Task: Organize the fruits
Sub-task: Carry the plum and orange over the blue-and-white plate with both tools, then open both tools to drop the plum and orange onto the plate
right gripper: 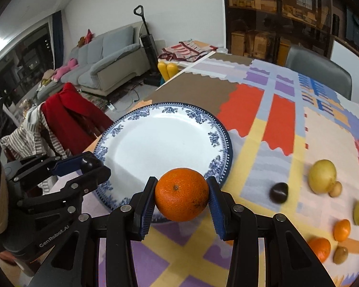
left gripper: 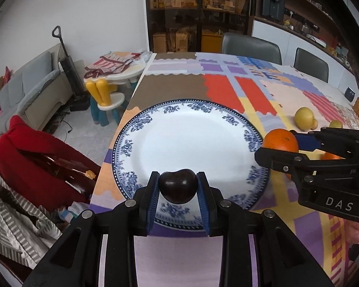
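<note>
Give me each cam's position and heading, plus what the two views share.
Left wrist: sits on the left gripper, looks forward along its fingers across the plate; shows its own fingers shut on a cherry, and the right gripper coming in from the right.
Right wrist: sits on the right gripper, faces the plate's near-right rim; shows its fingers shut on an orange, with the left gripper at left.
Shared: plate, orange, cherry, both grippers, tablecloth.

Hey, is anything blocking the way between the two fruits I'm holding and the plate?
Nothing visible does. The left gripper holds the dark plum above the plate at its near rim, and the right gripper holds the orange beside the rim. The plate's white centre is bare.
</note>
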